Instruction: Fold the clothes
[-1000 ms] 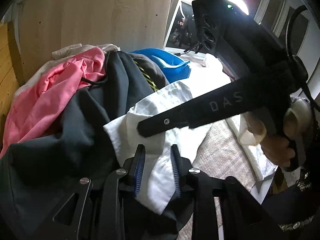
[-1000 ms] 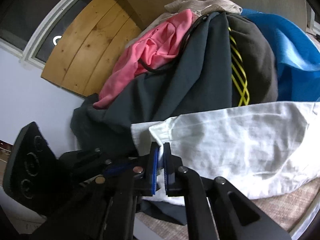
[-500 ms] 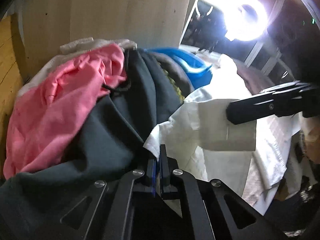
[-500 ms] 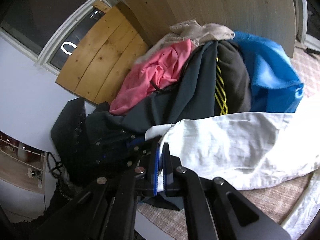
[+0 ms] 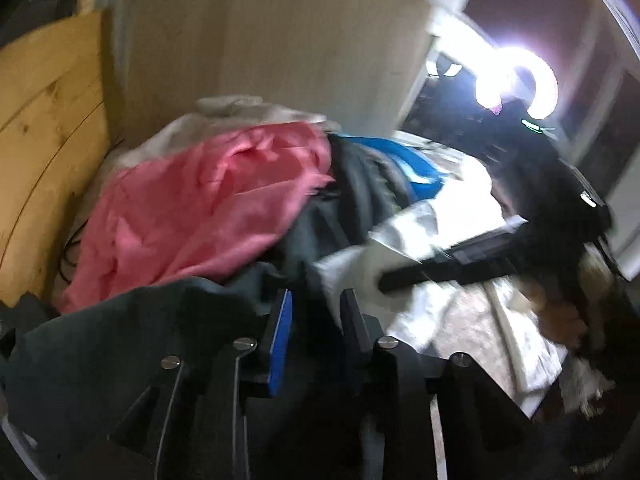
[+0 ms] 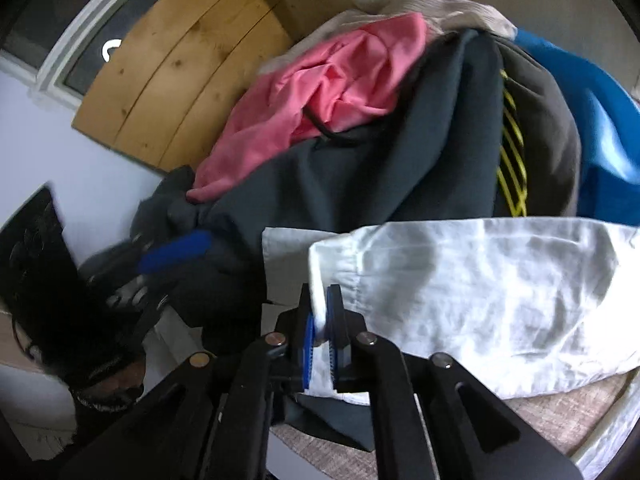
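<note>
White cloth (image 6: pixel 480 304) lies in front of the blurred heap of clothes (image 6: pixel 380 152), its hem between the right gripper (image 6: pixel 319 304)'s slowly parting pads. Left gripper (image 5: pixel 316 308) is opening on nothing, motion-smeared.

wood panel (image 6: pixel 176 76) behind pile | ring light (image 5: pixel 516 80) lit (glaring) | window frame (image 6: pixel 76 52) at left

The shirt (image 6: pixel 480 288) lies before the heaped clothes (image 6: pixel 360 152) (touching them).
</note>
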A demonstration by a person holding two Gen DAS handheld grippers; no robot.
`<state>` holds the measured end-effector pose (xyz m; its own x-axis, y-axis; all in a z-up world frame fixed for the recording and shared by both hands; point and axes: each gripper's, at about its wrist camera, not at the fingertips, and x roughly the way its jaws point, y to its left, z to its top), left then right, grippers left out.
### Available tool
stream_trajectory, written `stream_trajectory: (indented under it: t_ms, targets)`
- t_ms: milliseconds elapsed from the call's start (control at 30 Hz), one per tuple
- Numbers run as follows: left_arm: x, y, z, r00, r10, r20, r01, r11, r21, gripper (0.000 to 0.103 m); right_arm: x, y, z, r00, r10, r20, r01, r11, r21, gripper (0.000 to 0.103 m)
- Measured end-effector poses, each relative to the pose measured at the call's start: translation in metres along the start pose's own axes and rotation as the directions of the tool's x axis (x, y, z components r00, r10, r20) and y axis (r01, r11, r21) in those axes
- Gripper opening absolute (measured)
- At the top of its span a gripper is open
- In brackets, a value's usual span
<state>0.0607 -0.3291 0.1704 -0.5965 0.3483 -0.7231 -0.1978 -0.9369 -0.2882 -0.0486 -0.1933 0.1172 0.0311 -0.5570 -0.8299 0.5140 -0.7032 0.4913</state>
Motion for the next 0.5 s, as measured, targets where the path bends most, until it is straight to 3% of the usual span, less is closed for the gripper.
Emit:
stream_trajectory:
  t_ms: [67, 167, 267, 433, 467, 500]
  targets:
    - [0.001, -0.011, -0.003, 1.000, 0.006, -0.018, -0.005, 0.999, 0.035, 0.038, -0.015, -0.009, -0.003, 0.998, 0.044, 0.043, -0.045, 0.999, 0.031, 0.021]
    - [0.013, -0.021, -0.005, 0.998, -0.008, -0.069, 0.013, 0.998, 0.064, 0.038, -0.042, -0.020, -0.006, 0.989, 0.084, 0.123, -0.091, 0.995, 0.051, 0.037]
    - [0.021, -0.023, -0.004, 0.996, -0.006, -0.093, 0.013, 0.997, 0.079, 0.043, -0.054, -0.023, -0.007, 0.977, 0.147, 0.155, -0.156, 0.987, 0.048, 0.038]
    - [0.040, -0.011, 0.000, 0.990, 0.031, -0.134, -0.023, 0.998, 0.063, 0.045, -0.030, -0.020, -0.013, 0.990, 0.054, 0.132, -0.054, 0.999, -0.002, 0.036]
    - [0.044, -0.008, 0.002, 0.989, 0.039, -0.143, -0.031, 0.998, 0.059, 0.045, -0.021, -0.022, -0.014, 0.992, 0.039, 0.117, -0.039, 0.999, -0.006, 0.031]
    - [0.047, -0.005, 0.002, 0.988, 0.035, -0.149, -0.027, 0.998, 0.054, 0.045, -0.012, -0.028, -0.017, 0.994, -0.035, 0.103, 0.036, 0.999, -0.011, 0.026]
